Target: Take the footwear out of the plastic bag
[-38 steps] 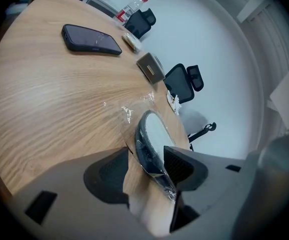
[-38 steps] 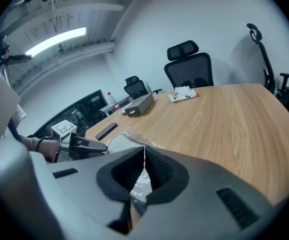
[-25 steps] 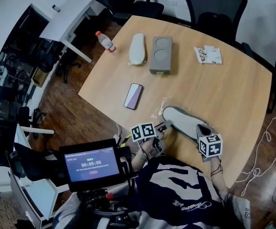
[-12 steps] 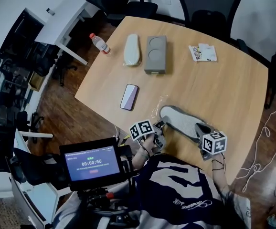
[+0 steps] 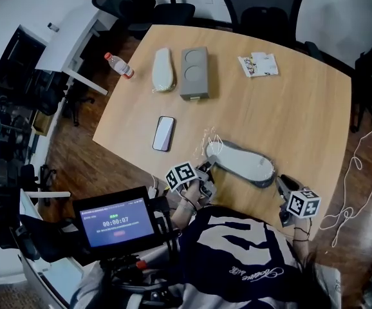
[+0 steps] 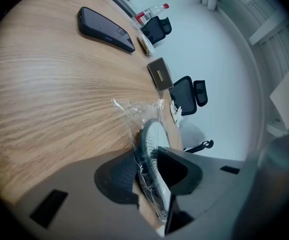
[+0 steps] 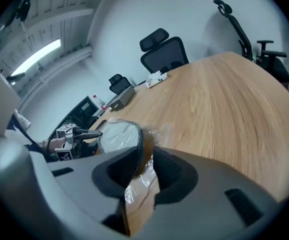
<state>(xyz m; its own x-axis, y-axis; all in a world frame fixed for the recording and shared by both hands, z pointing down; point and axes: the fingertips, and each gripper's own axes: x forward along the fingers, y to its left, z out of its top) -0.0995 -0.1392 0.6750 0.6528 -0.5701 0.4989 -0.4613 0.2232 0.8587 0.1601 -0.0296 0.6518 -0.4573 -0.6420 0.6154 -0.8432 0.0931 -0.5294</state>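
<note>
A grey shoe (image 5: 241,161) with a dark rim lies inside a clear plastic bag (image 5: 213,140) near the table's front edge. My left gripper (image 5: 203,171) is at the shoe's left end. In the left gripper view its jaws (image 6: 145,156) have just been closing, and the bagged rim of the shoe (image 6: 152,134) is pinched between the pads. My right gripper (image 5: 284,185) stands off the shoe's right end. Its jaws (image 7: 146,156) have just been opening and stand apart, with loose bag film (image 7: 134,189) between them and the shoe (image 7: 117,136) just beyond.
A dark phone (image 5: 163,132) lies left of the shoe. At the far side are a second pale shoe (image 5: 163,69), a grey box (image 5: 194,73), a water bottle (image 5: 119,65) and a paper packet (image 5: 258,64). Office chairs (image 5: 263,5) stand behind the table (image 5: 302,114).
My right gripper has slid to the right, away from the shoe's heel end, and its jaws have parted. The left gripper stays at the toe end with its jaws narrowed onto it.
</note>
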